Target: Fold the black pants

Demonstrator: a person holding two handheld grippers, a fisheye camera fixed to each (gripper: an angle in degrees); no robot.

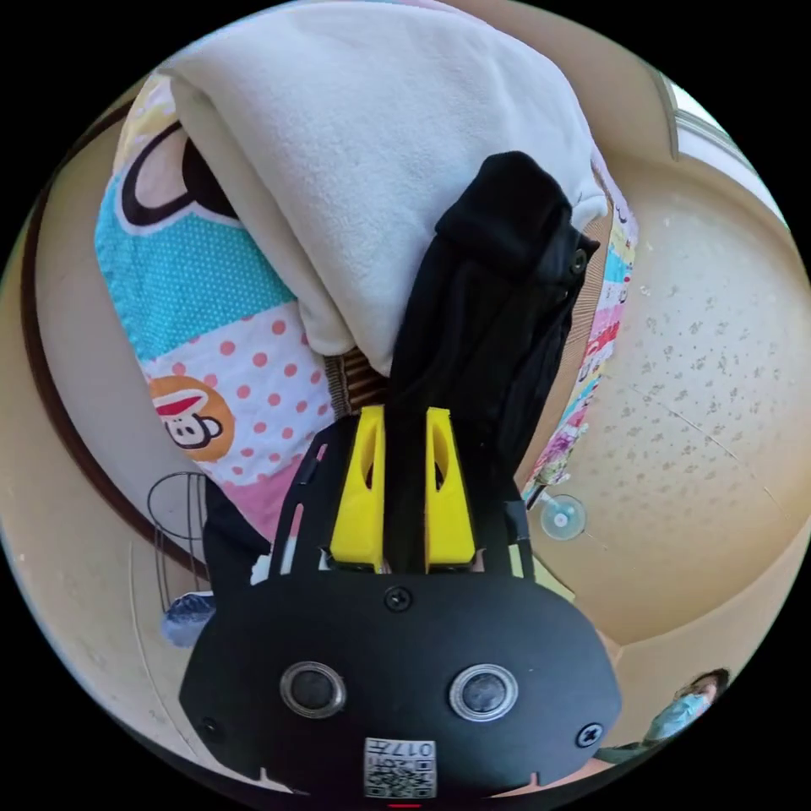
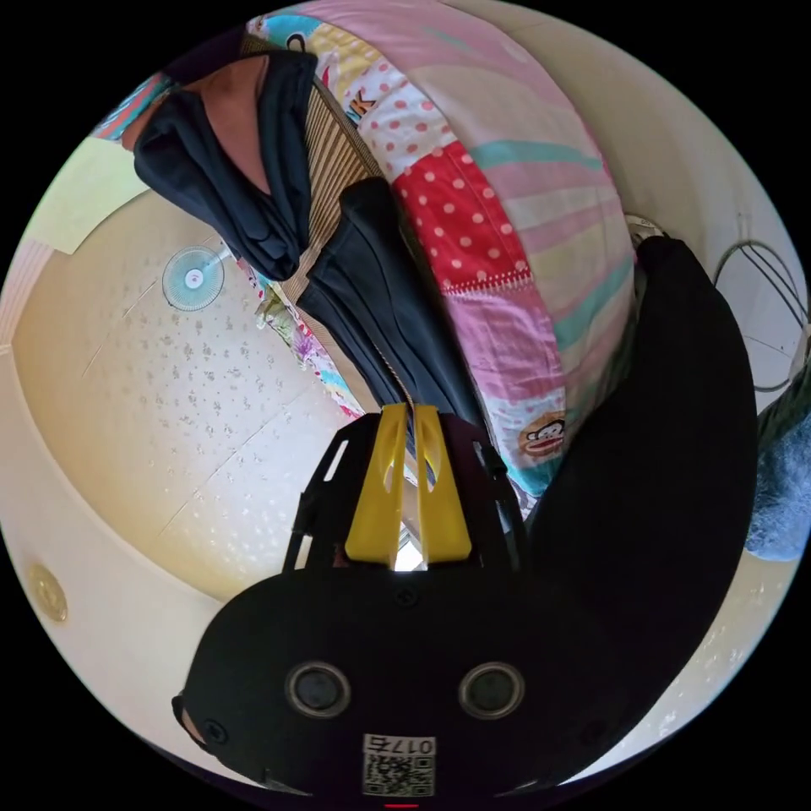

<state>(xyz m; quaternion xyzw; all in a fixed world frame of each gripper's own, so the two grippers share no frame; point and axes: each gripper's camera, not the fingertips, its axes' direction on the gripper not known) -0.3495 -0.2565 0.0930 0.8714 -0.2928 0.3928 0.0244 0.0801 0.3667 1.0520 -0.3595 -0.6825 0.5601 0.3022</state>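
Left gripper view: the left gripper [image 1: 402, 494] has its yellow jaws drawn close, and a strip of the black pants [image 1: 490, 321] runs down between them. Both jaws press on the cloth, so I log this as a pinch. The pants are matte and soft, bunched into lengthwise folds. Their long axis runs from the jaws away toward a thicker folded band at the far end, where I see a small dark button [image 1: 579, 261]. Beside the pants lies a cream blanket [image 1: 372, 160], fleecy and rounded, heaped on a patchwork bedspread [image 1: 220, 338] with polka dots and cartoon patches. A brown ribbed strip shows between blanket and pants; I cannot tell what it is. The speckled cream surface [image 1: 701, 380] on the other side reads as ceiling or floor; the view is rolled and I cannot tell which.

Right gripper view: the right gripper [image 2: 408, 486] has its jaws nearly together. The pants [image 2: 380, 312] narrow to a point that meets the jaw tips, but light shows through the gap lower down. I cannot tell whether both jaws press on the cloth. From there the pants stretch away along the edge of the bedspread [image 2: 507, 220]. At the far end a dark garment and part of a person [image 2: 245, 144] are cut off by the frame. A large black shape [image 2: 659, 473] close to the lens is blurred; I cannot identify it. A round fan [image 2: 193, 278] shows small.
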